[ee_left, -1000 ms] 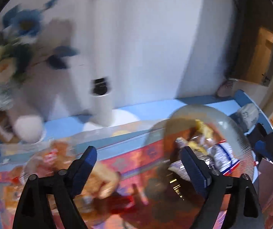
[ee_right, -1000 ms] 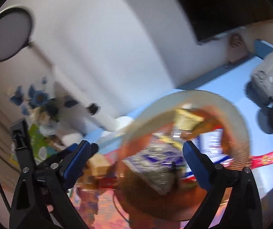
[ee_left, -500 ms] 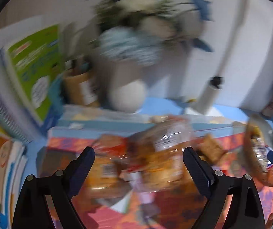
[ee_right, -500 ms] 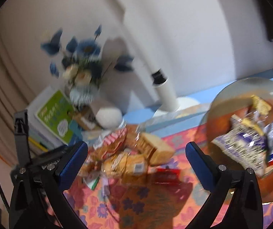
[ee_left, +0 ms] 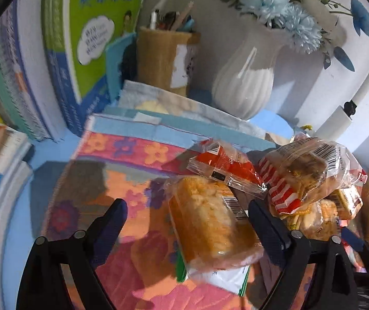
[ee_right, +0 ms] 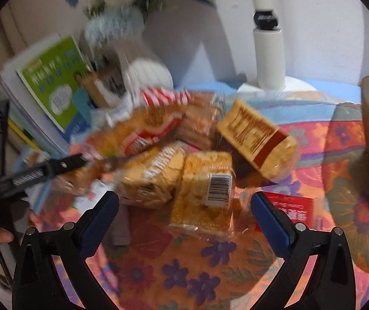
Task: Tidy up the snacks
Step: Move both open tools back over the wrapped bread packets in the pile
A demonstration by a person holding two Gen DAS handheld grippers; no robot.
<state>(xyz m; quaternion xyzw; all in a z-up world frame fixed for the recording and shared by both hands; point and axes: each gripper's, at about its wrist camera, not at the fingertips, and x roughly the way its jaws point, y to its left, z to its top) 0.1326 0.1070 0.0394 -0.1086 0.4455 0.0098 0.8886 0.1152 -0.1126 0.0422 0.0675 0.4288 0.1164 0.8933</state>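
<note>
Orange, clear-wrapped bread roll (ee_left: 210, 222) lies between the wide-open, empty left gripper (ee_left: 187, 218), long axis running away from it; beyond it sits the snack pile (ee_right: 184, 149), facing the right gripper (ee_right: 184, 206), also agape and empty.

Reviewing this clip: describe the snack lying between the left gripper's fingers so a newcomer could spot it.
Start at the white ribbed vase, then come down the floral cloth to the snack pile. The orange-yellow bun in clear wrap lies nearest the open left gripper, atop a green-and-white packet; unlike its neighbours, it has no red print.
</note>
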